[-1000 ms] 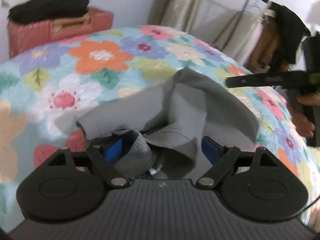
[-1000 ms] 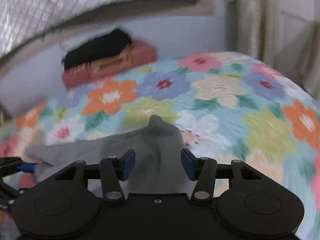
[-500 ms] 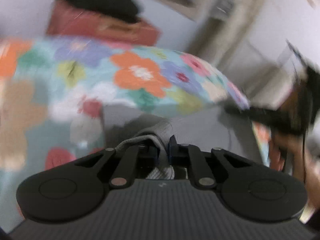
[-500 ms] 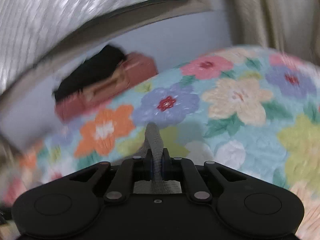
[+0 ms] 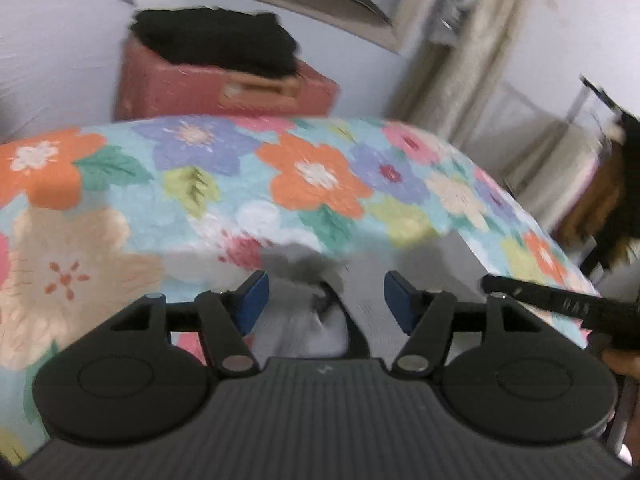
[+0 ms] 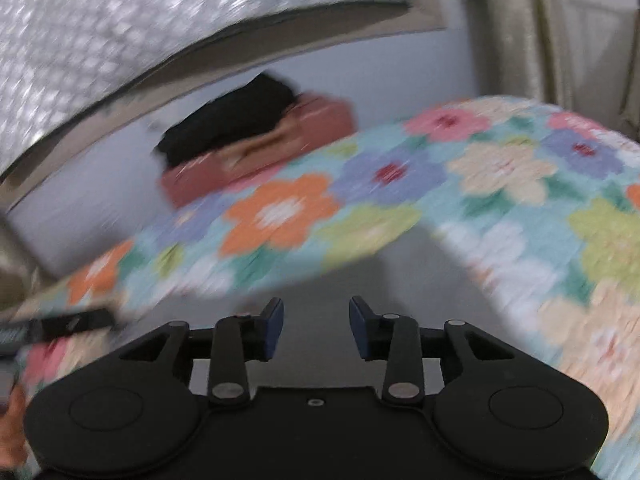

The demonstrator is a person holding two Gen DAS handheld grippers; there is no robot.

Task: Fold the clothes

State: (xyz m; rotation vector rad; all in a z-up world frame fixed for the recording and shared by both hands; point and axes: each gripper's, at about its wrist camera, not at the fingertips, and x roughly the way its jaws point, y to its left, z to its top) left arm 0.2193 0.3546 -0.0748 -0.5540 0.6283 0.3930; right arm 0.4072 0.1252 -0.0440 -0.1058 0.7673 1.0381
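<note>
Left gripper (image 5: 325, 300) released, blue pads (image 5: 252, 300) spread wide with nothing clamped; between and just ahead of them, the grey garment (image 5: 424, 276) lying on the floral bedspread (image 5: 312, 176), blurred, with a dark rumpled fold near the middle of the gap. Right gripper (image 6: 316, 326) likewise released, pads (image 6: 276, 320) parted, hovering over the same grey garment (image 6: 384, 256), which spreads flat as a pale grey patch on the floral bedspread (image 6: 280, 212) from directly under the fingertips out toward the bed's centre. No cloth caught in either pair of fingers. Relative to the garment: the right gripper's black finger (image 5: 560, 300) reaching in at its right edge in the left wrist view, with part of a hand (image 5: 620, 364) behind; the left gripper's black finger (image 6: 60, 326) at its left edge in the right wrist view, a bit of hand (image 6: 12, 412) below. Beyond the garment, across the bedspread, a reddish suitcase (image 5: 224, 88) against the wall, topped by a heap of black clothes (image 5: 216, 40). Farther right of the garment, pale curtains (image 5: 452, 60) and hanging clothes (image 5: 616, 184) on a rack. Above the suitcase, a quilted silvery panel (image 6: 120, 28). Both views smeared by motion, fine detail of the garment unreadable.
</note>
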